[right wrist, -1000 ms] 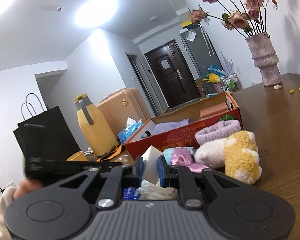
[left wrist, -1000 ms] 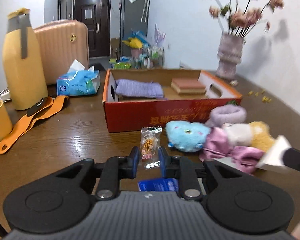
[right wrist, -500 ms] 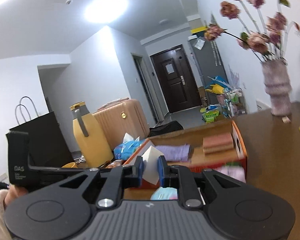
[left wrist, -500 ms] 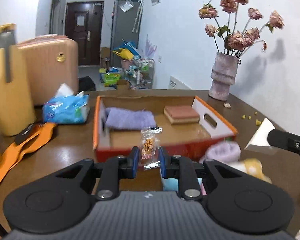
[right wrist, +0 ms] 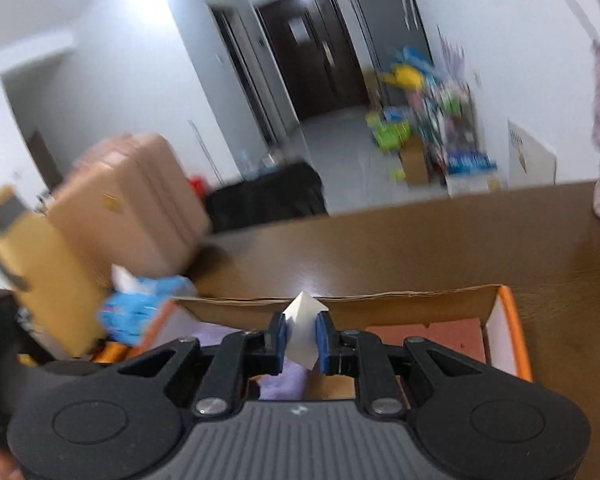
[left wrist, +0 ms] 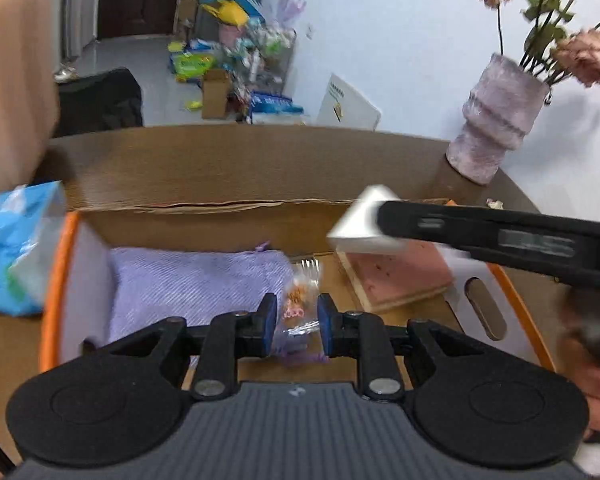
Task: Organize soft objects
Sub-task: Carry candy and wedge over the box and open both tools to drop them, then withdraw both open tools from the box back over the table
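My left tongs (left wrist: pixel 298 320) were closed on a small clear snack packet (left wrist: pixel 298 306), its crinkled top standing up between the blue pads, and they hung over the open cardboard box (left wrist: pixel 56 280), just past its near wall. My right tongs (right wrist: pixel 302 336) were pinched on a white folded piece (right wrist: pixel 302 330) of what looked like paper or a thin sachet, its pointed corner sticking up above the pads; from the left camera that same white piece (left wrist: pixel 364 224) showed at the tip of the right tool, above the far right part of the box. Below the packet lay the folded lilac cloth (left wrist: pixel 196 280) on the left of the box floor, and to its right the pink sponge block (left wrist: pixel 396 276), with a bare strip of cardboard between them. Beyond the box, on the table (left wrist: pixel 240 164), stood the blue tissue pack (left wrist: pixel 16 248) to the left and the vase (left wrist: pixel 496 120) of dried flowers to the right. I judged the risks plain enough: both views were smeared with motion, the packet was slippery and held only by its lower part, so it could slide out early or land on the cloth instead of the bare strip; and with both tools crowding the same box, they could knock one another.
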A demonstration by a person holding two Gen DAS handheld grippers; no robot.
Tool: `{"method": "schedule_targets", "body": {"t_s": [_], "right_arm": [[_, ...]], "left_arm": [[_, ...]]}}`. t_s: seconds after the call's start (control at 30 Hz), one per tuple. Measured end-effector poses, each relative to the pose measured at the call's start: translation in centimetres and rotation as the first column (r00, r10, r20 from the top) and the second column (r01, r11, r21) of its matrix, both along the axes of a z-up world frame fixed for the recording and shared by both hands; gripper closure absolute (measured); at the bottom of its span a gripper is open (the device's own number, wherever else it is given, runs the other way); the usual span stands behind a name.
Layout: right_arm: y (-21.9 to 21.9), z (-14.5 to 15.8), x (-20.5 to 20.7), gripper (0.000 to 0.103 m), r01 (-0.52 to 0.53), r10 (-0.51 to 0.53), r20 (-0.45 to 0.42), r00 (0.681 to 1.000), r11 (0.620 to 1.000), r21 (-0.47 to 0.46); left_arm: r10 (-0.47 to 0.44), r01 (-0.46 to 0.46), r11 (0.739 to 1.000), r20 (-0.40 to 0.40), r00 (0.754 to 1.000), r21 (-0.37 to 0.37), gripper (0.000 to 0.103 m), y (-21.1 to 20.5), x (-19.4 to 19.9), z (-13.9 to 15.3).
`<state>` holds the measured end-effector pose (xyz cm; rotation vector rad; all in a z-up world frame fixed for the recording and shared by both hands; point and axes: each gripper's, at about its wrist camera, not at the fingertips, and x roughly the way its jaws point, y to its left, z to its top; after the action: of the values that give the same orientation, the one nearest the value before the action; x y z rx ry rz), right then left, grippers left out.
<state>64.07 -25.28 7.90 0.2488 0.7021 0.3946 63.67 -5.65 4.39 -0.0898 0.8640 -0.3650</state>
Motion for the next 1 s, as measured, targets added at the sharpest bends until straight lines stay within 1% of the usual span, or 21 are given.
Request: {"method": "schedule_targets", "body": {"t_s": [0.03, 0.1, 0.13, 0.17, 0.23, 0.3, 0.37, 0.43, 0.47, 0.53, 0.57, 0.63, 0.73, 0.8, 0.87, 0.9, 0.93, 1.0], "right_arm": [[0.2, -0.7, 1.3, 0.086, -0.005, 0.005, -0.024, 1.000, 1.000, -0.008], [0.9, -2.6, 3.5, 0.080, -0.007, 0.004, -0.076, 0.997, 0.999, -0.037], [1.1, -3.5, 4.3, 0.079, -0.013, 0.008, -0.097, 0.995, 0.998, -0.054], [1.2, -4.4, 5.0, 0.080, -0.016, 0.009, -0.118, 0.993, 0.998, -0.061], [1.0, -5.1, 5.3, 0.069, -0.005, -0.001, -0.125, 0.992, 0.999, -0.048], [0.6, -4.8, 5.0, 0.069, 0.001, -0.003, -0.115, 0.993, 1.000, -0.025], [-0.2, -3.9, 4.4, 0.065, -0.002, 0.001, -0.114, 0.993, 1.000, -0.003], [-1.1, -2.3, 3.1, 0.060, 0.007, -0.009, -0.076, 0.997, 1.000, -0.020], [-1.6, -1.2, 2.1, 0.058, 0.009, -0.011, -0.050, 0.999, 1.000, -0.030], [-2.5, 0.9, 0.4, 0.056, 0.007, -0.008, -0.013, 1.000, 0.999, -0.042], [-3.1, 2.0, -0.7, 0.055, 0.014, -0.014, 0.009, 1.000, 0.999, -0.045], [-4.2, 4.2, -3.0, 0.047, 0.022, -0.019, 0.056, 0.998, 0.999, -0.045], [-5.6, 6.9, -6.9, 0.043, 0.027, -0.022, 0.116, 0.993, 0.999, -0.042], [-6.3, 8.3, -9.7, 0.042, 0.026, -0.018, 0.145, 0.989, 0.998, -0.053], [-6.8, 9.3, -12.4, 0.039, 0.029, -0.019, 0.171, 0.985, 0.998, -0.055], [-7.1, 9.8, -14.0, 0.036, 0.029, -0.018, 0.187, 0.982, 0.998, -0.055], [-7.3, 10.1, -15.5, 0.033, 0.029, -0.017, 0.204, 0.979, 0.998, -0.056], [-7.6, 10.9, -18.7, 0.032, 0.023, -0.005, 0.244, 0.970, 0.997, -0.072]], "left_arm": [[-0.012, 0.012, 1.000, -0.004, 1.000, 0.009, 0.080, -0.5, 0.5, -0.4], [-0.048, 0.048, 0.998, -0.009, 0.999, 0.030, 0.063, -1.4, 1.2, -1.4], [-0.060, 0.060, 0.998, -0.011, 0.998, 0.029, 0.050, -1.7, 1.4, -1.7], [-0.074, 0.074, 0.997, -0.009, 0.997, 0.024, 0.044, -1.8, 1.5, -2.0], [-0.085, 0.085, 0.996, 0.002, 0.996, 0.029, 0.044, -1.8, 1.4, -2.0], [-0.067, 0.066, 0.997, 0.016, 0.998, 0.037, 0.044, -1.2, 1.1, -1.5], [-0.048, 0.046, 0.998, 0.030, 0.998, 0.047, 0.044, -0.2, 0.5, -0.4], [-0.026, 0.022, 0.998, 0.058, 0.998, 0.065, 0.043, 0.6, -0.2, 1.2], [-0.009, 0.003, 0.997, 0.077, 0.997, 0.075, 0.039, 1.2, -0.9, 2.1], [0.025, -0.035, 0.995, 0.110, 0.994, 0.093, 0.037, 2.1, -2.1, 3.9], [0.043, -0.057, 0.993, 0.133, 0.990, 0.105, 0.037, 2.6, -2.9, 4.8], [0.065, -0.089, 0.987, 0.180, 0.982, 0.131, 0.035, 3.5, -4.9, 6.6], [0.098, -0.137, 0.978, 0.236, 0.967, 0.155, 0.033, 4.4, -8.0, 9.0], [0.112, -0.160, 0.974, 0.273, 0.955, 0.161, 0.031, 5.1, -10.8, 10.6], [0.126, -0.179, 0.972, 0.310, 0.942, 0.150, 0.026, 5.8, -14.0, 11.9], [0.128, -0.185, 0.972, 0.330, 0.935, 0.146, 0.025, 6.0, -15.7, 12.4], [0.121, -0.182, 0.972, 0.350, 0.929, 0.149, 0.024, 6.2, -17.5, 12.7], [0.104, -0.182, 0.969, 0.392, 0.914, 0.167, 0.022, 6.3, -20.5, 13.1]]}}
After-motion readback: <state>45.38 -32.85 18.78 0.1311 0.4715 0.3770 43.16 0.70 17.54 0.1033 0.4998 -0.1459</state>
